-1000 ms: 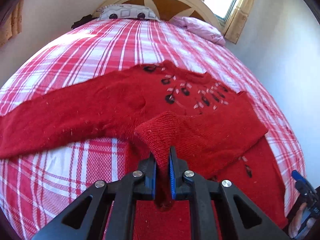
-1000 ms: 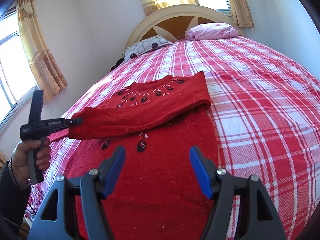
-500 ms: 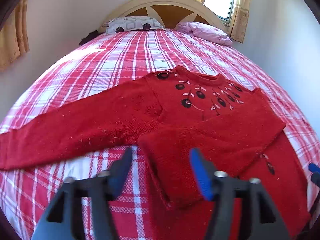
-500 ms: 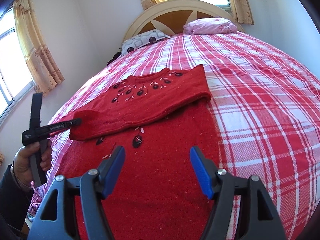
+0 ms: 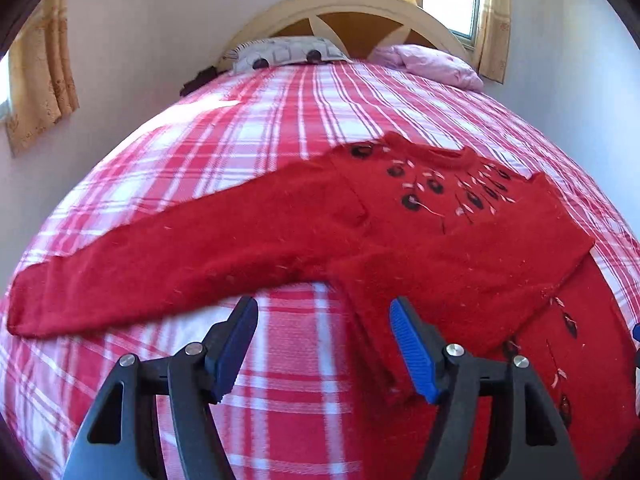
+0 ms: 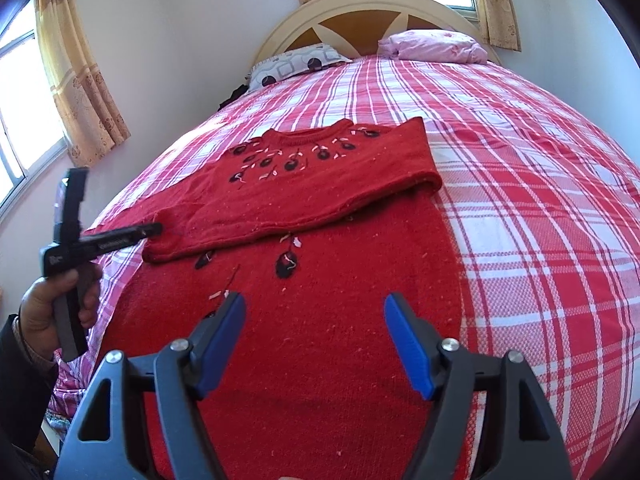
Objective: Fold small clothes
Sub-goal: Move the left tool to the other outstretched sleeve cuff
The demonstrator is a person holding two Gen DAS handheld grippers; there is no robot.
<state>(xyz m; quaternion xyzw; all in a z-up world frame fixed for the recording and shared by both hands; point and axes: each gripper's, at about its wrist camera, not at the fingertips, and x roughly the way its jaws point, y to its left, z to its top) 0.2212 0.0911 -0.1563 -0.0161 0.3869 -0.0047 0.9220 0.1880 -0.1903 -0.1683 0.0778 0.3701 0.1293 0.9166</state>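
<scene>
With both tongs gaping and empty, the sweater's spread sleeve (image 5: 168, 256) stretches leftward, nearer left tongs (image 5: 324, 344) than right tongs (image 6: 314, 340).

Both grippers (left (image 5: 324, 340), right (image 6: 314, 338)) agape.

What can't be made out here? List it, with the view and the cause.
- Sweater hem: both views, cut off by the bottom edge and hidden behind the gripper bodies.
- Dark thing beside the patterned pillow: both views, too small to identify.
- Left gripper fingers: right view, seen edge-on, so their gap is unreadable; the left view shows it open.
- Body under the folded sleeve: covered by it.
</scene>
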